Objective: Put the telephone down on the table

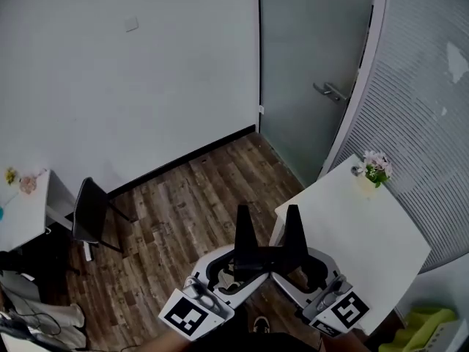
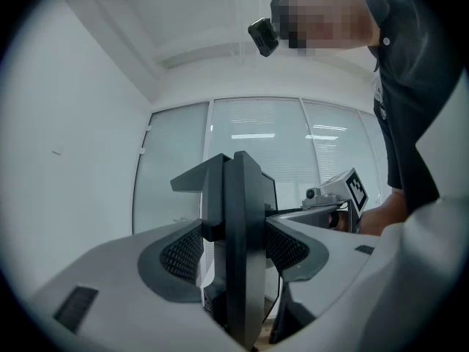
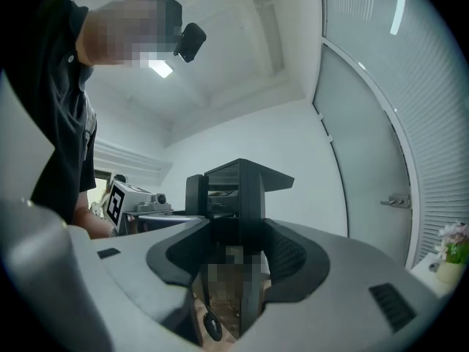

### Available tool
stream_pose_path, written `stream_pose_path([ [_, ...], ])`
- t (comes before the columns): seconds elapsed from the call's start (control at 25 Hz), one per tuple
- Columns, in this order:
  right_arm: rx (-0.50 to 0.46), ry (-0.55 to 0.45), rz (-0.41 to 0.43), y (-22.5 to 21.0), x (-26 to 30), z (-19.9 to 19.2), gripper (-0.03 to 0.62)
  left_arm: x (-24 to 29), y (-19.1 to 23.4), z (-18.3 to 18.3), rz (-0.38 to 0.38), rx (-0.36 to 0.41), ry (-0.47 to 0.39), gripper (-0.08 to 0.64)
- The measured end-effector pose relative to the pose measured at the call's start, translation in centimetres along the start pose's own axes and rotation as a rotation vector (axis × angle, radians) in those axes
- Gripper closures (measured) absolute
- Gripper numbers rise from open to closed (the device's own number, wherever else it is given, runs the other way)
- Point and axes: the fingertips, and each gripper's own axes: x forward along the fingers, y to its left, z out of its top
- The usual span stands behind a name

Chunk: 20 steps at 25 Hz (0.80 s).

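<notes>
No telephone shows in any view. In the head view my left gripper [image 1: 244, 224] and right gripper [image 1: 293, 226] are held side by side over the wooden floor, close to the near corner of the white table [image 1: 352, 240]. Both point forward and up. The left gripper view shows the left gripper [image 2: 236, 189] with its dark jaws pressed together and nothing between them. The right gripper [image 3: 238, 189] is likewise shut and empty in its own view. Each gripper view also catches the other gripper's marker cube [image 2: 357, 189] [image 3: 119, 202] beside it.
A small pot of flowers [image 1: 375, 169] stands at the white table's far corner. A dark chair [image 1: 91, 211] and a second white table [image 1: 22, 211] are at the left. A glass door with a handle [image 1: 330, 90] is ahead. A yellow-green bin [image 1: 429, 328] sits at the lower right.
</notes>
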Motion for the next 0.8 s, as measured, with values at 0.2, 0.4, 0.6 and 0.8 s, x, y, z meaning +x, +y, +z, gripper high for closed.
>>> stream_pose_path([
  [0.2, 0.006, -0.011, -0.191, -4.1, 1.6, 1.1, 0.356, 4.4, 3.1, 0.8, -0.192, -0.024, -0.007, 0.293],
  [0.4, 0.013, -0.019, -0.387, -7.9, 1.1, 1.0, 0.356, 8.9, 4.0, 0.6, -0.385, -0.034, 0.001, 0.293],
  [0.6, 0.022, -0.032, -0.577, -10.8, -1.8, 0.4, 0.356, 13.1, 2.1, -0.3, -0.576, -0.037, 0.014, 0.293],
  [0.8, 0.045, -0.040, -0.739, -12.9, -6.4, -0.3, 0.356, 16.8, -1.8, -1.3, -0.735, -0.062, 0.036, 0.293],
])
